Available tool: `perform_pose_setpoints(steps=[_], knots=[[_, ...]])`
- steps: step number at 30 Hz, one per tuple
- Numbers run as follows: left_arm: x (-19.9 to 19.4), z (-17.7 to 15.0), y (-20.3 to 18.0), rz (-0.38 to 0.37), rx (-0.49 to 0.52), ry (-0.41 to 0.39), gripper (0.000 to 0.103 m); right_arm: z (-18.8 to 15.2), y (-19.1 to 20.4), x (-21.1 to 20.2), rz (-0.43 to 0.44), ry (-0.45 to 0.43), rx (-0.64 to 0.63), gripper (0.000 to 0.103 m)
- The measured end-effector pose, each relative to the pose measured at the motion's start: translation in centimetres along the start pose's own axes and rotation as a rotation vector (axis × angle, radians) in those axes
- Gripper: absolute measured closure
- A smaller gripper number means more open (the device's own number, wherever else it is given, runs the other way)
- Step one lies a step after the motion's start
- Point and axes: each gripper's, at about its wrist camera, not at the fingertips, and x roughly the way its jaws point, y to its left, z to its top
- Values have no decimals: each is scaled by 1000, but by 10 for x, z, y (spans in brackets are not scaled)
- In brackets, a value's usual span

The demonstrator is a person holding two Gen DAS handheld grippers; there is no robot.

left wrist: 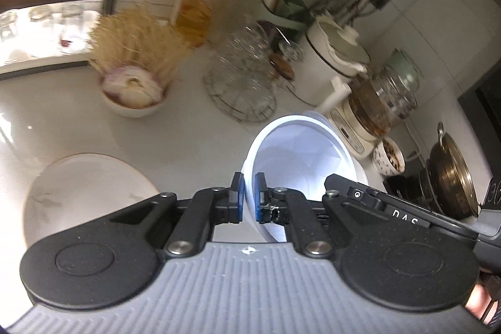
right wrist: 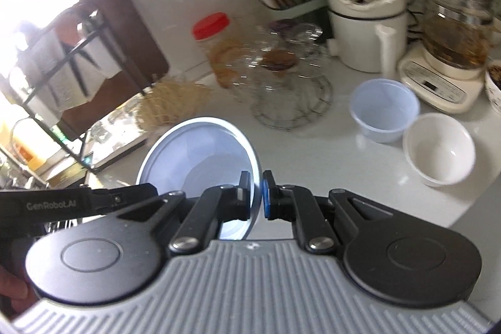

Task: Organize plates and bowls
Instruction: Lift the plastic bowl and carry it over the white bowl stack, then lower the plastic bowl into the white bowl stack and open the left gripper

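White kitchen table [left wrist: 194,133], crowded along its back wall. Left hand-held gripper [left wrist: 249,197]: blue pads closed on the rim of a pale blue plastic bowl [left wrist: 300,158], which it holds tilted above the table, mouth turned toward the camera. Right hand-held gripper [right wrist: 257,196]: blue pads likewise clamped on the rim of a tilted pale blue bowl [right wrist: 200,152], seen from the right wrist view; whether this is the same bowl cannot be told. On the table, right wrist view: a small pale blue plastic cup-shaped bowl [right wrist: 383,111], upright, just beside a white ceramic bowl [right wrist: 438,151]. Left wrist view: a flat white plate [left wrist: 84,193] near the front, and a white bowl of sliced onion [left wrist: 134,89] further back. Behind: red-lidded plastic jar [left wrist: 200,5], glassware on a wire stand [left wrist: 244,77], white lidded pot [left wrist: 335,58].
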Motion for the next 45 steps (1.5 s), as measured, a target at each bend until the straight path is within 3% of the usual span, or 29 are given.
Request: perform_pose_setpoints(steps=[14,33,39,45], knots=[[-49,-18,74,125,-125,-75,95,-23,67,37,128,107,-59,93],[-35,-64,142,251,-193,-82,94,-72,99,98,178,173,-158,91],[-30,-74,153,261,-205,-80,79,-84,106,109,187,191,-173,90],[-22,-76,156,251,-197,-67,71,-89,103,117,182,202,-162,90]])
